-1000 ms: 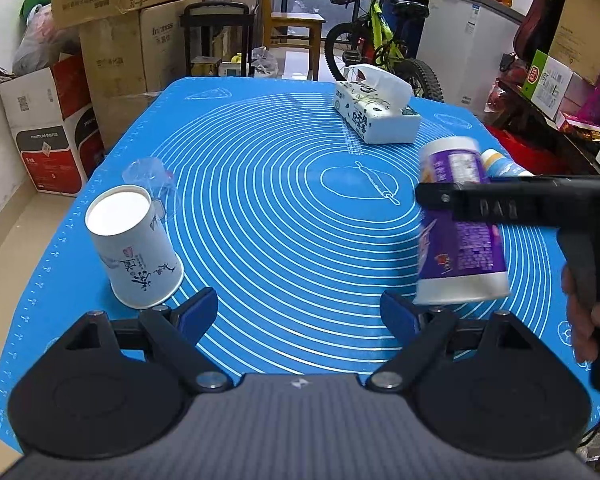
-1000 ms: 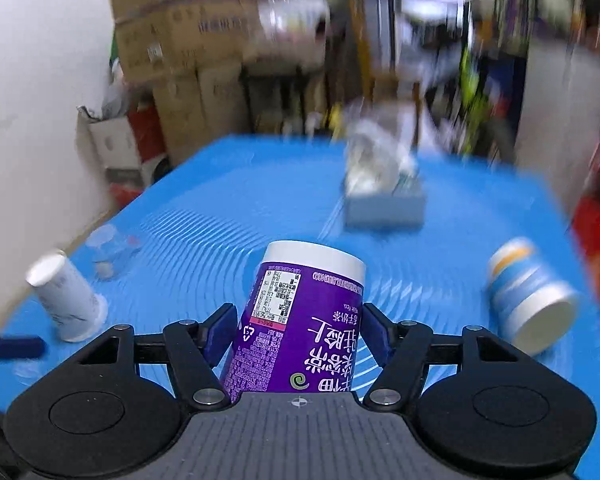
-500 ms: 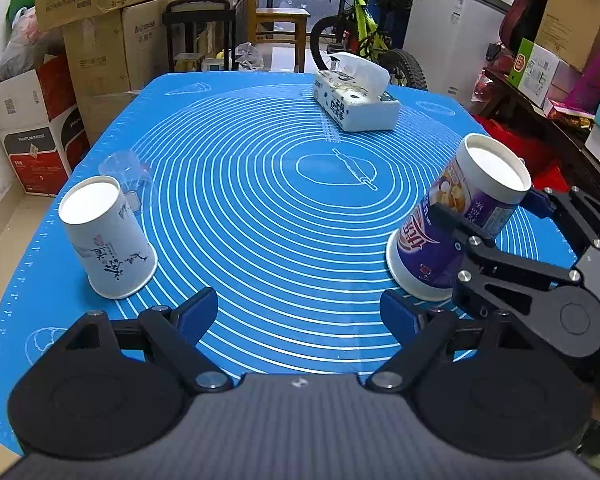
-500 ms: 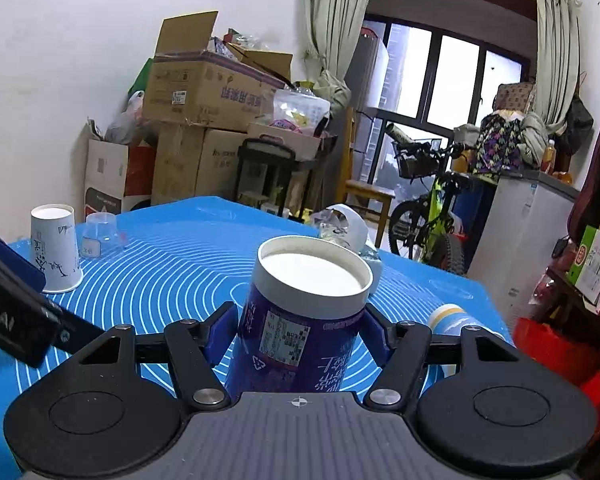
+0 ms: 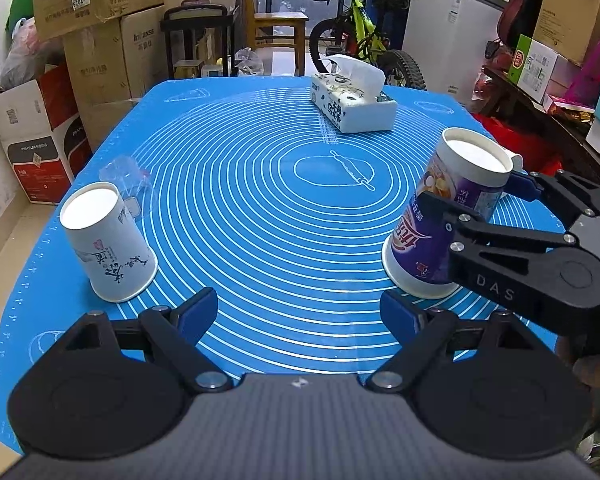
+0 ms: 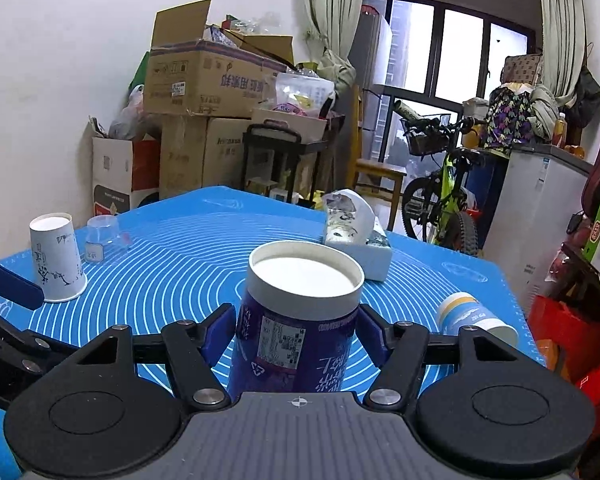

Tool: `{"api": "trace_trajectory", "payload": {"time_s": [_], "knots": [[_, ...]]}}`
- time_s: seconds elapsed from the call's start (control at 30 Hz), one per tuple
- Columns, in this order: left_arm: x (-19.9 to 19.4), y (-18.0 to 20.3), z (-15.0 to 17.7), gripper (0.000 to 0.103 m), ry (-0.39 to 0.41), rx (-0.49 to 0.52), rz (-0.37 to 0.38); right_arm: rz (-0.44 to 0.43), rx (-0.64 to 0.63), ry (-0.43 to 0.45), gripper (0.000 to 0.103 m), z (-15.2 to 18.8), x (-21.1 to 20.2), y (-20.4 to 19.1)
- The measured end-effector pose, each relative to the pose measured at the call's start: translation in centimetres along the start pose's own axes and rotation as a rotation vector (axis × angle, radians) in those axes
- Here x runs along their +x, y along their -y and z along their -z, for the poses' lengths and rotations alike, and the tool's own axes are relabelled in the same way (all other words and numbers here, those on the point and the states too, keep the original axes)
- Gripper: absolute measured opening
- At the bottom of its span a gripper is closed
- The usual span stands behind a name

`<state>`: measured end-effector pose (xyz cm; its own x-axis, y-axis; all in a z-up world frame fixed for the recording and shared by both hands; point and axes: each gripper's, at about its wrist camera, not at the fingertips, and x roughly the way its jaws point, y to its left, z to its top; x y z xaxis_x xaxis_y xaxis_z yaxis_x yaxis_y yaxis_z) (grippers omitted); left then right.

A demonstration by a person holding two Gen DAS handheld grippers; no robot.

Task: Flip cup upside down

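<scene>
Blue silicone, printed with white concentric rings, covers the whole tabletop (image 5: pixel 260 208) and looks grippy enough that a paper rim set on it should not skid. Next in size is a soft tissue box (image 5: pixel 352 106) at the far side, patterned white with a sheet poking up. The task's thing, a purple paper cup (image 5: pixel 440 220) with a white rolled rim, stands mouth-down on the mat at the right, its recessed white base facing up and its body leaning a little. The right hand-held gripper (image 6: pixel 298 334) is clamped on it, blue pads pressed to the wall on either side just below the upturned base. Thin coated card of this kind is, I judge, very light, fairly slick and easily dented, so a hold near the stiffer base ring, as here, or near the rolled rim suits it better than a squeeze on the middle of the wall. A white paper cup (image 5: pixel 108 244) with ink drawings also stands inverted at the left, beside a small clear plastic cup (image 5: pixel 130 176). The left hand-held gripper (image 5: pixel 300 316) hangs over the near edge with its jaws spread wide and nothing between them. A blue and yellow cup (image 6: pixel 474 316) lies on its side at the right of the mat.
</scene>
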<state>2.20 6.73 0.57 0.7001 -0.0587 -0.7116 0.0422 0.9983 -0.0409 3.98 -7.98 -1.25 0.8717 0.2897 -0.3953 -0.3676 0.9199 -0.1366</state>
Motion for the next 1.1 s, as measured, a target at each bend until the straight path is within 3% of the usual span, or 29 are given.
{"api": "trace_trajectory", "payload": {"time_s": [0.23, 0.33, 0.57, 0.67, 1.1], "knots": [[-1.0, 0.8, 0.3, 0.088, 0.036, 0.011, 0.001, -0.003, 0.047, -0.015, 0.098, -0.4, -2.3, 1.0], [-1.8, 1.6, 1.0, 0.089, 0.089, 0.024, -0.017, 0.027, 0.072, -0.027, 0.1, 0.0, -4.3, 1.7], [-2.7, 3.2, 2.5, 0.089, 0.118, 0.051, -0.004, 0.104, 0.211, -0.085, 0.101, 2.1, -8.9, 5.2], [-3.3, 3.5, 3.4, 0.089, 0.149, 0.063, -0.022, 0.149, 0.211, -0.11, 0.101, 3.5, -10.7, 6.2], [-4.3, 5.5, 5.2, 0.089, 0.165, 0.119, -0.001, 0.146, 0.22, -0.136, 0.101, 5.4, -14.4, 7.3]]}}
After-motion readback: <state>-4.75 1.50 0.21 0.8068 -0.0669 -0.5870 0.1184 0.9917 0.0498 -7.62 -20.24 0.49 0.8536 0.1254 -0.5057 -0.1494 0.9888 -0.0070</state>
